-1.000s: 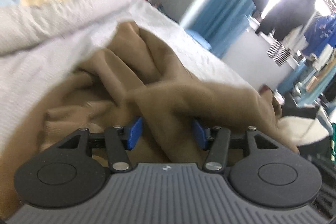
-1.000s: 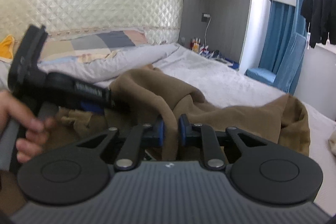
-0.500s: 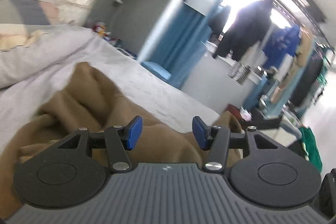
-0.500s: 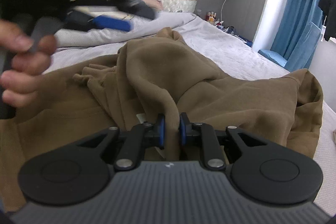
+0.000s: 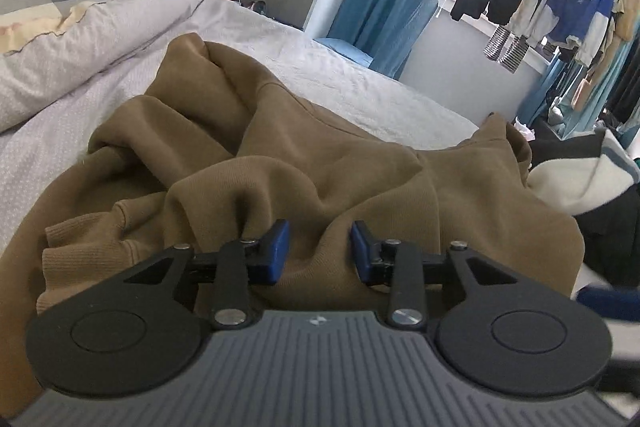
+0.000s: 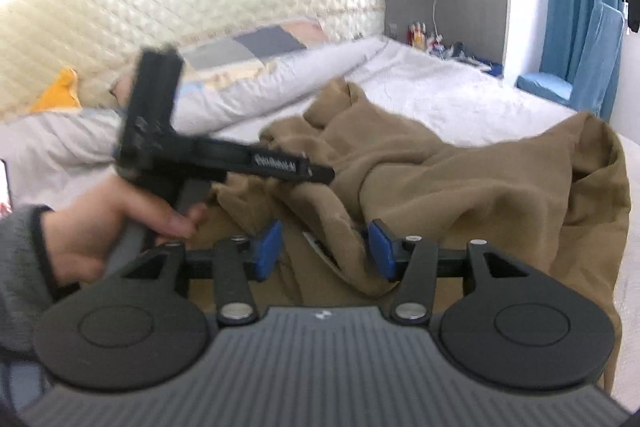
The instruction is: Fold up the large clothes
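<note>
Right wrist view has my right hand-held gripper (image 6: 324,247) with its jaws just opened off a ridge of the brown sweatshirt (image 6: 460,183). The cloth sits between the blue pads but isn't pinched. On the left wrist cam the left hand-held gripper (image 5: 319,247) has just been closing, about half open over a bunched fold, pads not clearly biting, so I'd say nothing's held. The sweatshirt is crumpled on the bed (image 5: 360,75), near its edge. My worry: the left one grabs several layers at once and drags the heap off the edge, or the two grippers bump since they're so close.
</note>
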{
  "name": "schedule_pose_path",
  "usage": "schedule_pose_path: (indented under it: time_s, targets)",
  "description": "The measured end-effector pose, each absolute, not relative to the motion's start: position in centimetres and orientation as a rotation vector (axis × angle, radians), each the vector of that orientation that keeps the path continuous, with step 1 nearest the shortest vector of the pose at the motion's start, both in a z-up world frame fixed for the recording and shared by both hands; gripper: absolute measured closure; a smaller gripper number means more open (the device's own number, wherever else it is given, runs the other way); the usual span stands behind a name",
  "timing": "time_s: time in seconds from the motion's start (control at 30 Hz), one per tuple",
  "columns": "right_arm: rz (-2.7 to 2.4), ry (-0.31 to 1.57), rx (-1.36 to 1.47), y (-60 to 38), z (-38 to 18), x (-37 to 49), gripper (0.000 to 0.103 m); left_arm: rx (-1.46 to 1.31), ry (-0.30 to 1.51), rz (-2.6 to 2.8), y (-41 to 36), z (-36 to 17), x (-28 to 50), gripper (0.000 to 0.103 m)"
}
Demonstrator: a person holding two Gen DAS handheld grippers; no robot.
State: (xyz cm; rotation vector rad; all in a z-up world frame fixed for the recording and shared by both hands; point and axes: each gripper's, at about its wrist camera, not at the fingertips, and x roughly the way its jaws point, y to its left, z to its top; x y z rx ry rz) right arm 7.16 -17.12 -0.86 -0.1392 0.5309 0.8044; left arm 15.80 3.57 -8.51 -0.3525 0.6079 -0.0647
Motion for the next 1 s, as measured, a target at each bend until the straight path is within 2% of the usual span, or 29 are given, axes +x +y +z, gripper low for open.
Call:
schedule_pose_path:
  time_s: [0.2, 0.43, 1.0]
  targets:
    - [0.741, 0.469, 0.061, -19.3, 0.8, 8.9, 0.052, -0.325, 0.602, -0.061, 3.3, -8.5, 15.9, 0.062]
    - [0.501, 0.48, 0.063, -18.8, -1.1, 12.8, 0.054, -0.309, 0.597, -0.057, 2.9, -8.4, 15.7, 0.062]
    - [0.452, 0.736, 0.132, -18.0, -7.3, 16.7, 0.054, -0.284, 0.667, -0.052, 2.5, -9.9, 17.6, 0.063]
